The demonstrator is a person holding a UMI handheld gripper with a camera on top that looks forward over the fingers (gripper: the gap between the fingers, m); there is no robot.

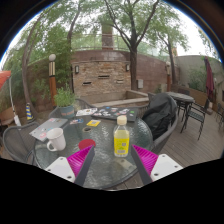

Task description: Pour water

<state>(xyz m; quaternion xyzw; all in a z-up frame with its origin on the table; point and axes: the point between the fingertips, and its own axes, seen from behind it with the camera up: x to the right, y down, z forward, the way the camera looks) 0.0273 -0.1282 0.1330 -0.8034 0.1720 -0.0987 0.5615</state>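
Observation:
A clear plastic bottle point(121, 136) with a white cap and yellow label stands upright on a round glass table point(100, 165), just ahead of my fingers and slightly right of the middle. To its left sits a small red cup point(87, 144), and farther left a white mug point(57, 139). My gripper point(112, 162) is open, its pink pads point(80, 160) spread wide on either side with nothing between them. The bottle is beyond the fingertips and apart from them.
A yellow item point(93, 123) and papers lie at the table's far side. A dark chair point(160, 115) stands to the right, more chairs point(196, 108) beyond it. A brick outdoor grill counter point(105, 80) and trees fill the background. A wire chair point(20, 145) is at left.

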